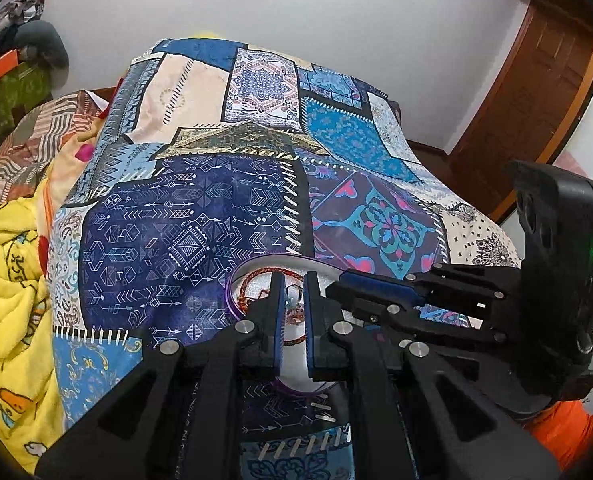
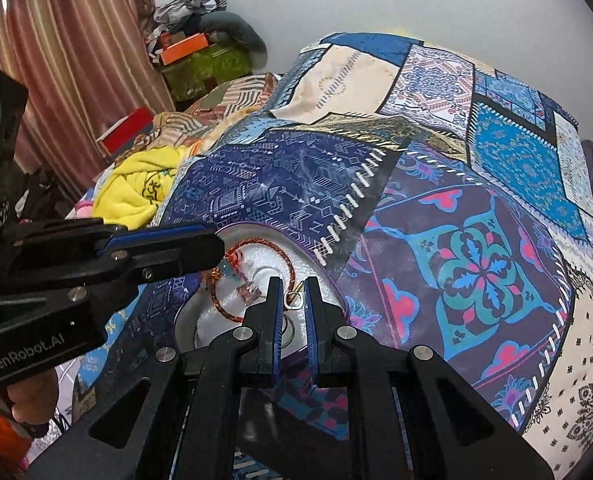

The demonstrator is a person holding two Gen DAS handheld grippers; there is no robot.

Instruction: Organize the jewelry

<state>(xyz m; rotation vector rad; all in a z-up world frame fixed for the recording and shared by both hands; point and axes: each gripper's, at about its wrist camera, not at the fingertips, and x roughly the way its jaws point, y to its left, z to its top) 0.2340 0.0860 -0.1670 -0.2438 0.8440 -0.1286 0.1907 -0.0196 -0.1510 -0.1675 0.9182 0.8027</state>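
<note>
Far left on the bed lay a yellow blanket (image 2: 136, 188), clear of the work. The left gripper (image 1: 294, 296) hung over the plate (image 2: 188, 320) on the patchwork quilt (image 2: 476, 264), its fingers slightly spread and pinching nothing that could be seen. On the plate rested a red-gold bangle (image 2: 284, 258), with small charms (image 2: 248, 290) inside its ring. To the right, the right gripper (image 2: 292, 300) stood with fingers narrowly parted about a small gold ring (image 2: 294, 300); contact could not be judged. The bangle looked light and stiff, best taken across its rim; the ring, tiny and slippery, would need a centred pinch.
</note>
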